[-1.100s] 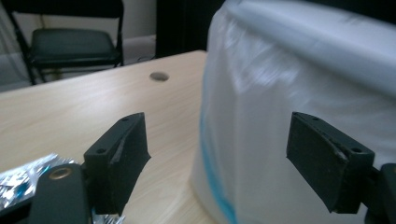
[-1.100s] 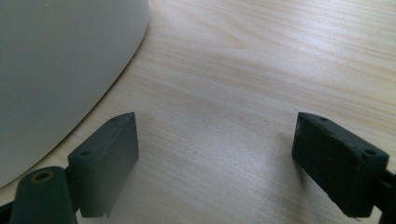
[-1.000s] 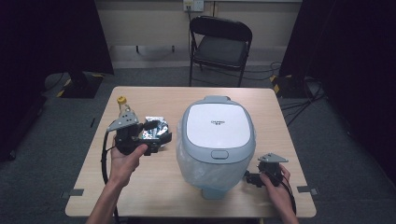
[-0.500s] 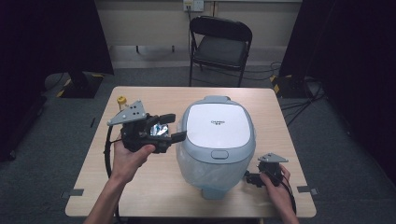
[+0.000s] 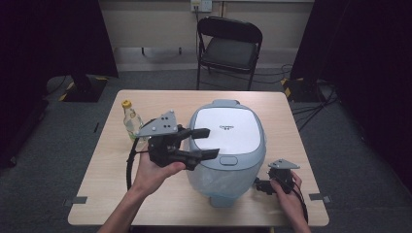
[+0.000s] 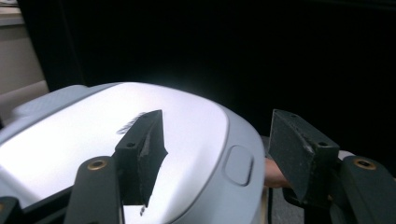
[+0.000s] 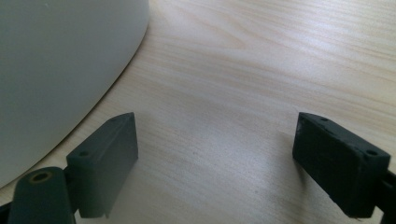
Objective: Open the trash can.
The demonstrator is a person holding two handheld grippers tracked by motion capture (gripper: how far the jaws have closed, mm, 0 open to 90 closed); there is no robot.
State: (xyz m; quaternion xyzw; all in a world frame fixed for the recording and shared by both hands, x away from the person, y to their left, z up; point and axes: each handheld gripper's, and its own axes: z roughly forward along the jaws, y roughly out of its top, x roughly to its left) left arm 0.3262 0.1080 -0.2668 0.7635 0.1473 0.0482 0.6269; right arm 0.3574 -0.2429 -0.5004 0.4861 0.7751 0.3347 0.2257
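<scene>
A large grey-and-white rice cooker [image 5: 228,131] stands shut in the middle of the table. My left gripper [image 5: 213,142] is held up over its left side, pointing right across the lid [image 6: 70,140]. Its jaws are open and have just been closing a little, with nothing between them. The lid's latch button [image 6: 239,164] lies just beyond the jaws. My right gripper [image 5: 260,185] rests on the table at the cooker's front right, open, its jaws [image 7: 215,140] over bare wood beside the cooker's wall [image 7: 56,60].
A small clear bottle with a yellow cap [image 5: 128,119] stands upright at the left of the wooden table [image 5: 145,194], behind my left hand. A black folding chair [image 5: 228,48] stands beyond the far edge. Cables trail from both grippers.
My left gripper has risen and swung right, from beside the bottle to over the cooker's left edge, and its jaws stand a little narrower. The right gripper has stayed where it was.
</scene>
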